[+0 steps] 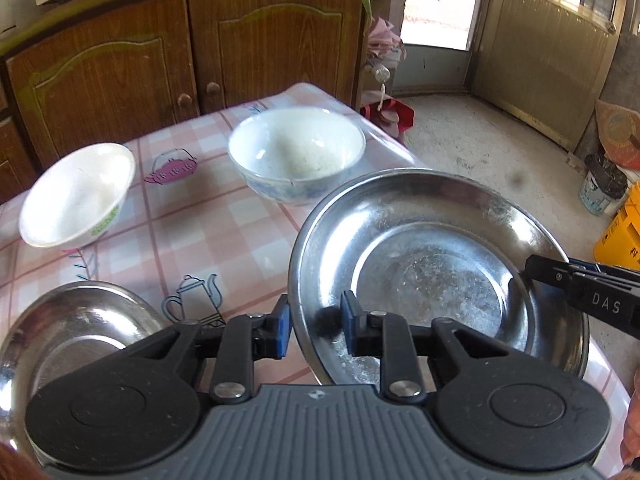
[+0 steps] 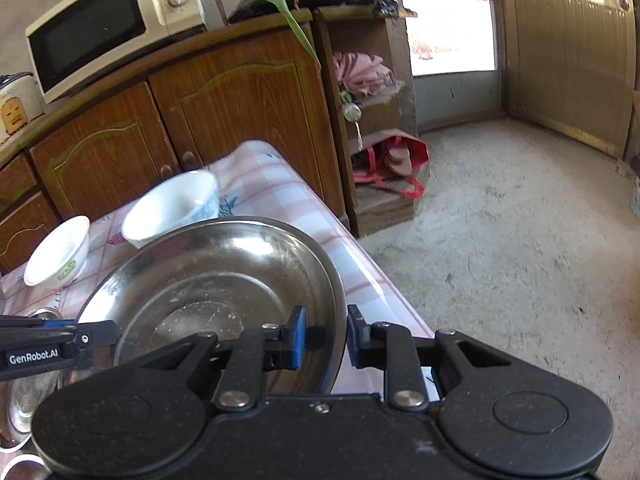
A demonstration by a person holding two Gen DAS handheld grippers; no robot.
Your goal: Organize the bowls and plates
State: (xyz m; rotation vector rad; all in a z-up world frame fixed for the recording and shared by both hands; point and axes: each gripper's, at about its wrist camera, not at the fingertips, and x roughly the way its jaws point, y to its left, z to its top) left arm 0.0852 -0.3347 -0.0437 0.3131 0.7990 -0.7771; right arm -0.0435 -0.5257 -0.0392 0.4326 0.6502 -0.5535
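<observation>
A wide steel plate (image 1: 432, 264) (image 2: 208, 280) is held tilted just above the table's right edge, and both grippers grip it. My left gripper (image 1: 314, 326) is shut on its near-left rim, one blue pad inside and one outside. My right gripper (image 2: 326, 336) is shut on the opposite rim; its fingers (image 1: 560, 280) show in the left wrist view. A second steel plate (image 1: 80, 328) (image 2: 24, 392) lies at the near left. Farther back stand a white bowl with green print (image 1: 76, 196) (image 2: 58, 252) and a blue-patterned bowl (image 1: 296, 152) (image 2: 172, 208).
The table (image 1: 200, 232) wears a pink checked cloth and ends close to the held plate on the right, with concrete floor beyond. Wooden cabinets (image 2: 240, 120) with a microwave (image 2: 108, 28) stand behind. A yellow crate (image 1: 624, 232) and a bucket (image 1: 602, 188) sit on the floor.
</observation>
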